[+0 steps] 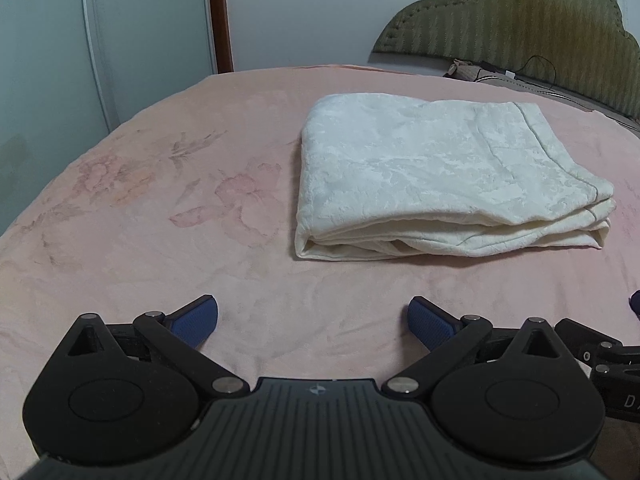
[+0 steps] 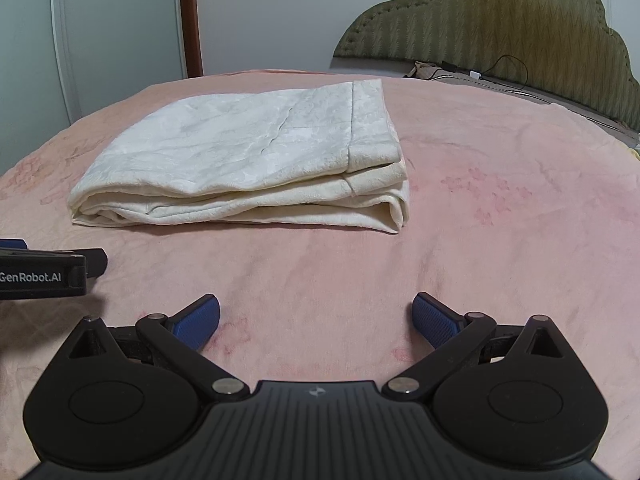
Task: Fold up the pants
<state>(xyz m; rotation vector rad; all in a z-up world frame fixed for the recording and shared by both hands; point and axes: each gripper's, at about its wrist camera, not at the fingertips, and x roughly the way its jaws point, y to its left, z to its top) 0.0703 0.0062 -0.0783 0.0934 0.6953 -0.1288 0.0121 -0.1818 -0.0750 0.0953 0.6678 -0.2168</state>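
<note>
Cream-white pants lie folded into a thick rectangular stack on the pink bed; the right wrist view shows the same pants left of centre, hem edge on top. My left gripper is open, its blue pads wide apart with nothing between them, low over the bed and short of the stack's near left corner. My right gripper is open and empty too, nearer than the stack's near right corner. The left gripper's body shows at the left edge of the right wrist view.
The pink floral bedspread spreads all around the stack. A green padded headboard stands at the far right, with a black cable and small items at its base. Pale wardrobe doors and a brown door frame lie beyond the bed's far left edge.
</note>
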